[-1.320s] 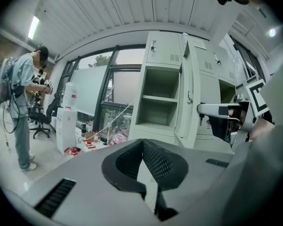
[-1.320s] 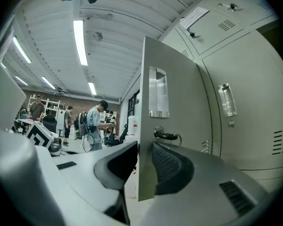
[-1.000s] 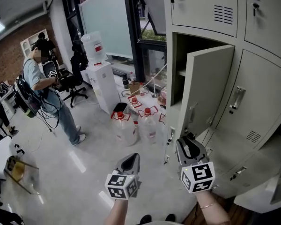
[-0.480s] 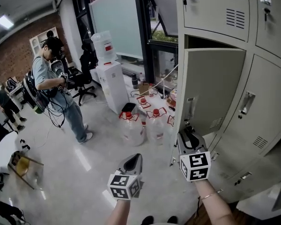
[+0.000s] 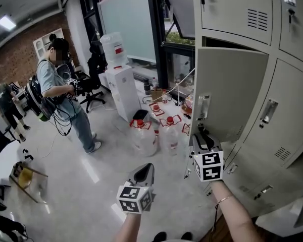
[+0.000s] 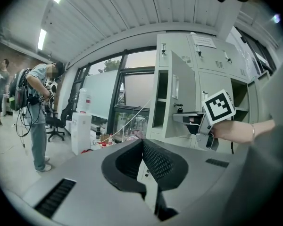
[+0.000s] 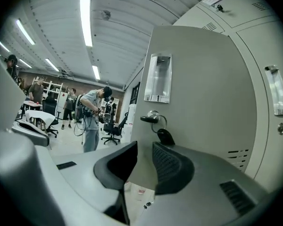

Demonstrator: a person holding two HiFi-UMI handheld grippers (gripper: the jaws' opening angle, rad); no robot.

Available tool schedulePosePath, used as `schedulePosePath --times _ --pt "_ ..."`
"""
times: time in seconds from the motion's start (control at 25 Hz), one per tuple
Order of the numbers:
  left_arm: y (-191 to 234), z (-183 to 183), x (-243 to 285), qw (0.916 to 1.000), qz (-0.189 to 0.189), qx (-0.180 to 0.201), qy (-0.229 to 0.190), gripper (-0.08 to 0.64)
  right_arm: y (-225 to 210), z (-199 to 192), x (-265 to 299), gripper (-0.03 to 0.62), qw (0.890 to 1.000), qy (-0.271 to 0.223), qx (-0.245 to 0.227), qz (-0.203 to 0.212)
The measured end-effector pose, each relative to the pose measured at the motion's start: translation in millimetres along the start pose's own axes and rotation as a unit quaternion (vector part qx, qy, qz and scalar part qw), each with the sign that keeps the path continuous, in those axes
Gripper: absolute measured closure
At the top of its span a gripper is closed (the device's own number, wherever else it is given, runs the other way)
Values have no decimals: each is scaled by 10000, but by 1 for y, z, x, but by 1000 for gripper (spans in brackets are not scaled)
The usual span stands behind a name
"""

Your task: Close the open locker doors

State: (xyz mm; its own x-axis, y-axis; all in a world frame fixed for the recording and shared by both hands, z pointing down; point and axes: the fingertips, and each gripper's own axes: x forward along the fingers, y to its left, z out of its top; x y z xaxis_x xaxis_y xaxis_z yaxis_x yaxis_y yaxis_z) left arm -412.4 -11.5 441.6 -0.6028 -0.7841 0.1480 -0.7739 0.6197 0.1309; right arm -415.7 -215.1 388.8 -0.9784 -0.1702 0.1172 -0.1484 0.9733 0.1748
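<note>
- Head view: the locker door (image 5: 232, 89) sits right of centre, in the middle row of a grey locker bank (image 5: 288, 110), swung most of the way to, with a dark slit along its top edge.
- The right gripper (image 5: 204, 133) is below the door's handle recess, its tips up at the lower part of the door's face near the free left edge.
- Right gripper view: the right gripper (image 7: 145, 147) has its jaws clearly apart and grips nothing. Through the gap the door (image 7: 203, 88) fills the frame.
- A key (image 7: 148, 118) on a ring with a black fob (image 7: 166, 136) sticks out of the lock just above the jaws, and the handle recess (image 7: 158, 78) is higher up.
- The left gripper (image 5: 145, 169) is low in the frame's centre, over the floor and well apart from the lockers.
- Left gripper view: the left gripper (image 6: 142, 142) has its jaws closed together, tip to tip, with nothing between them. The door (image 6: 179, 98) shows at upper right, standing out from the bank.
- A water dispenser (image 5: 122, 89), water jugs (image 5: 144, 135) on the floor and a standing person (image 5: 60, 95) fill the left half of the head view.
</note>
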Motion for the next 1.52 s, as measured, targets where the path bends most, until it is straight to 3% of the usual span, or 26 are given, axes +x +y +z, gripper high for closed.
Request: schedulePosePath --times 0.52,1.04,1.52 --pt "-3 7 16 10000 -47 -23 33 540 -26 -9 49 506 9991 325 -222 -122" --pt "-9 20 37 9998 -152 76 69 540 -66 -23 88 506 9964 717 -118 -430" --pt "-10 13 44 9997 -161 104 175 540 -118 -44 96 506 9893 1117 -10 -934"
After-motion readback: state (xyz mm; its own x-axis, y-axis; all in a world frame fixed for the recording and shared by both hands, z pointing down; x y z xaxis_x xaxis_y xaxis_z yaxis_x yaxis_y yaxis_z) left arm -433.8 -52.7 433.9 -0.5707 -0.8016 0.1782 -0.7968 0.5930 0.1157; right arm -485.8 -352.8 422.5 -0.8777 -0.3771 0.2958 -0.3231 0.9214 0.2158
